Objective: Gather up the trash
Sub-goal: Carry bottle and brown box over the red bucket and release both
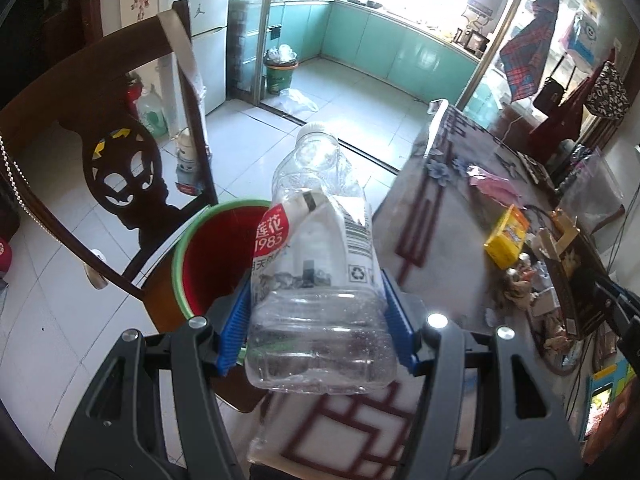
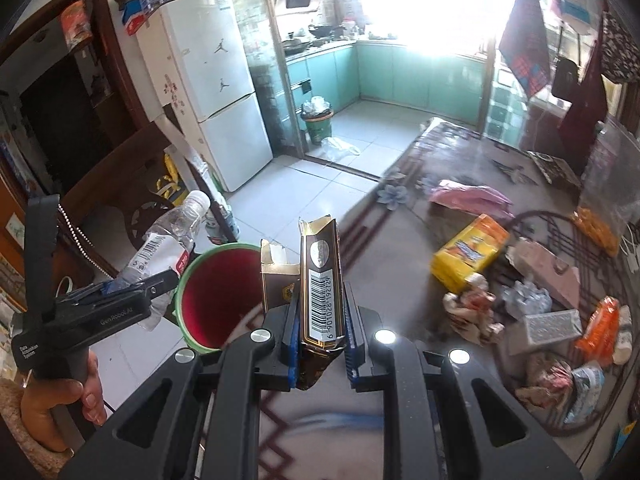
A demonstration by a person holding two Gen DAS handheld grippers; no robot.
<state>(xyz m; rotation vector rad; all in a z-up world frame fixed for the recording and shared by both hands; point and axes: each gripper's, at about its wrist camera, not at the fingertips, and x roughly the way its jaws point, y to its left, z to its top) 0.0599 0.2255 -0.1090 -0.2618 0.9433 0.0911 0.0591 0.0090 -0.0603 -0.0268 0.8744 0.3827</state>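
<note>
In the left wrist view, a red bucket with a green rim (image 1: 208, 256) stands on the floor (image 1: 256, 136) just beside the left edge of the surface (image 1: 448, 240), next to a dark wooden chair (image 1: 120, 168). The part of its inside that shows looks bare. The left hand-held gripper (image 1: 320, 320) pinches a clear plastic bottle (image 1: 320, 264) between its 2 blue pads (image 1: 234, 332); the bottle has a white cap and a red-and-white label, and it looks to have no liquid inside. The bottle is above the left edge of the surface, partly over the bucket rim. Farther on the surface lie a yellow packet (image 1: 506, 236) and a pink bag (image 1: 492, 184).

In the right wrist view, the bucket (image 2: 216, 292) is again just beyond the left edge of the surface (image 2: 400, 248). The right hand-held gripper (image 2: 322, 320) is pressed almost together on a flattened dark carton with a barcode (image 2: 320, 280), which stands upright in the pads near the bucket rim. To the left, a person's hand (image 2: 60, 404) holds the left hand-held gripper (image 2: 148, 284) with the bottle (image 2: 168, 240) tilted above the floor (image 2: 312, 192), beside the bucket. Wrappers and packets (image 2: 532, 320) lie in a heap near the right edge of the surface. In the kitchen behind, a green bin (image 2: 318, 120) is full of trash.
</note>
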